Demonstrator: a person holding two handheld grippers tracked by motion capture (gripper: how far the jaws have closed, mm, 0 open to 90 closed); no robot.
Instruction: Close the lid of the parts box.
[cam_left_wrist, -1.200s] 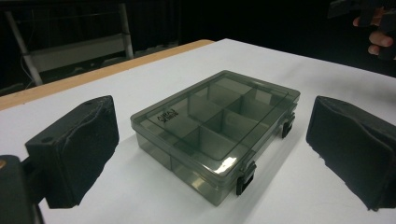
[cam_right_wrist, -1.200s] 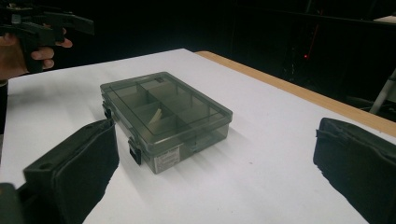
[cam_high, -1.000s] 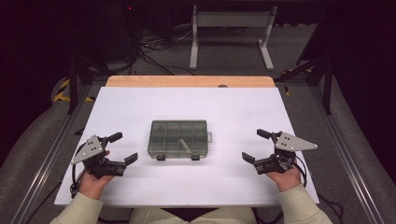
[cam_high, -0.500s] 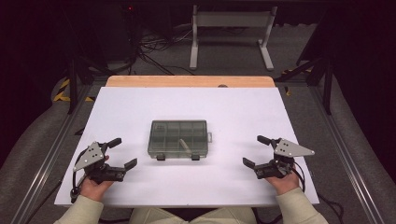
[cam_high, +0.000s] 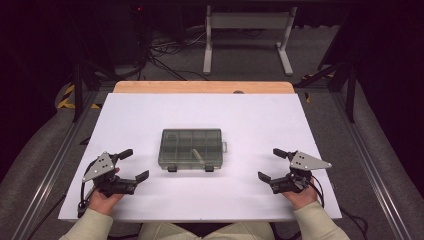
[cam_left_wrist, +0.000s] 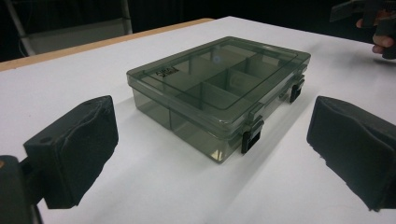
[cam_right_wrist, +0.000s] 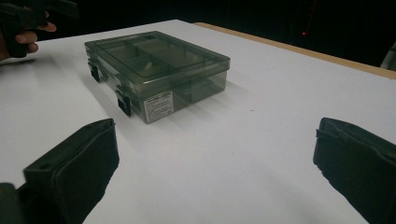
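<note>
A closed, smoky translucent compartment box (cam_high: 191, 149) with two black latches on its near side lies flat at the middle of the white table (cam_high: 200, 110). A small pale item (cam_high: 197, 154) shows through the lid. My left gripper (cam_high: 136, 164) rests near the front left edge, open, a hand's width left of the box. My right gripper (cam_high: 269, 164) mirrors it at the front right, also open. In the left gripper view the box (cam_left_wrist: 219, 88) lies ahead between the wide-spread pads (cam_left_wrist: 84, 140). In the right gripper view the box (cam_right_wrist: 156, 70) sits ahead left of the pads (cam_right_wrist: 355, 158).
The table's far wooden edge (cam_high: 202, 87) borders a dark floor with cables (cam_high: 165, 55) and a white metal stand (cam_high: 247, 35). The opposite hand shows at the top right of the left gripper view (cam_left_wrist: 380, 42) and the top left of the right gripper view (cam_right_wrist: 23, 37).
Both grippers have drawn back a little toward the near edge of the table. Their jaws stay open and the box has not moved.
</note>
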